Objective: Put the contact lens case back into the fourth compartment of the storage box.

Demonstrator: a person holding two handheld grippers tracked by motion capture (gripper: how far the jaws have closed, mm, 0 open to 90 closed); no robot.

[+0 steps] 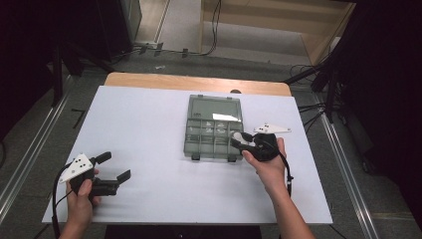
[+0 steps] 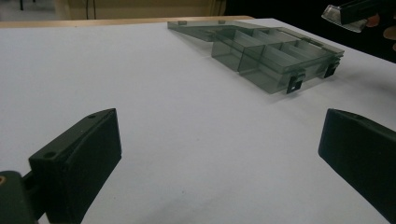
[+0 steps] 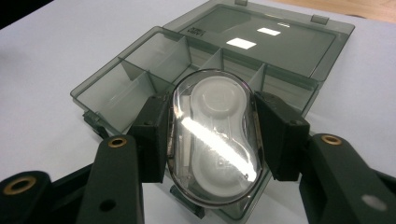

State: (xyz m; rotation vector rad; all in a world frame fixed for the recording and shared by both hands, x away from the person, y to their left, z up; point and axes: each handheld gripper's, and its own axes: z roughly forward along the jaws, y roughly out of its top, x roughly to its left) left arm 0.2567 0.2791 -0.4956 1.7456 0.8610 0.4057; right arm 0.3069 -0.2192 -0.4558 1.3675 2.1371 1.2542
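Clear oval case [image 3: 215,140] pinched between right gripper [image 3: 212,137] jaws, above organizer box [image 3: 116,88].

White sheet [image 1: 149,149] spread over a wooden desk [image 1: 149,79], bare wood showing along the far edge. Grey floor [image 1: 184,30] beyond, crossed by black cables [image 1: 215,25]. Pale wooden panels [image 1: 278,25] at the back. Metal rails [image 1: 30,154] along both sides. Dark surroundings left and right, even light on the desk.
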